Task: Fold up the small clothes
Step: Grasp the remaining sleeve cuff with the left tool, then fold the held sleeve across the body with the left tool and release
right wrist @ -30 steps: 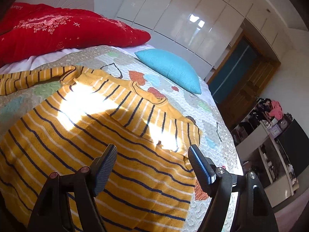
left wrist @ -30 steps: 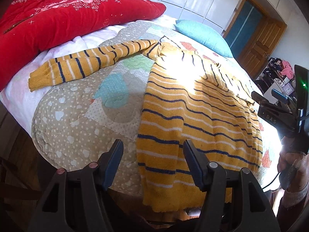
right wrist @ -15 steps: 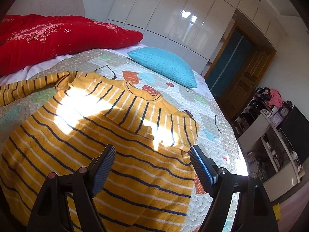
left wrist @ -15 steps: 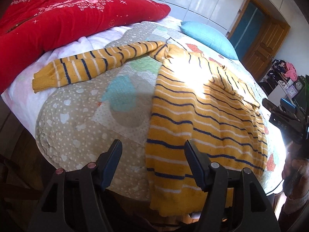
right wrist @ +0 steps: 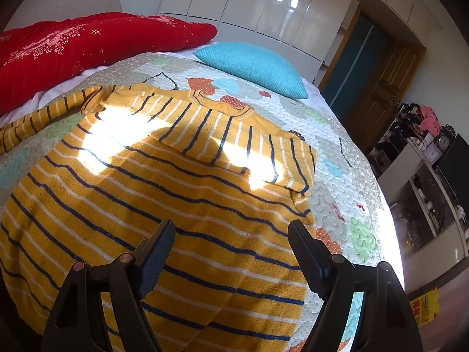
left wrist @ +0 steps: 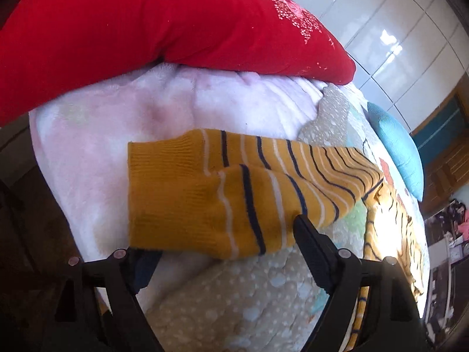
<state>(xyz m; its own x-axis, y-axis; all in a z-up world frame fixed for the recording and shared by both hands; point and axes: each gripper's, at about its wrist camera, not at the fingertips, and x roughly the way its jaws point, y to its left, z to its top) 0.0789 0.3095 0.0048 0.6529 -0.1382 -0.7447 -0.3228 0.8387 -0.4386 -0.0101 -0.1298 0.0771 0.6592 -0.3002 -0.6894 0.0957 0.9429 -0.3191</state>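
A yellow sweater (right wrist: 181, 193) with navy and white stripes lies flat on the bed's patterned quilt (right wrist: 346, 176). One sleeve (right wrist: 234, 140) is folded across its chest. The other sleeve (left wrist: 222, 199) stretches out to the left, its plain cuff (left wrist: 164, 193) resting on a pale blanket. My left gripper (left wrist: 225, 243) is right at that cuff with its jaws opening. The cuff end lies between the fingers, and the left fingertip (left wrist: 146, 267) is partly hidden under it. My right gripper (right wrist: 231, 234) hovers open just over the sweater's lower body, with nothing between its fingers.
A red quilt (left wrist: 146, 23) is bunched along the bed's far left. A blue pillow (right wrist: 252, 67) lies at the head end. The pale pink blanket (left wrist: 146, 108) drops off at the bed's edge on the left. White wardrobes, a wooden door (right wrist: 378, 94) and cluttered shelves (right wrist: 422, 158) stand beyond.
My left gripper has swung left from the sweater's hem to the outstretched sleeve's cuff, dropped close to it and spread wider. The right gripper has sunk slightly toward the sweater.
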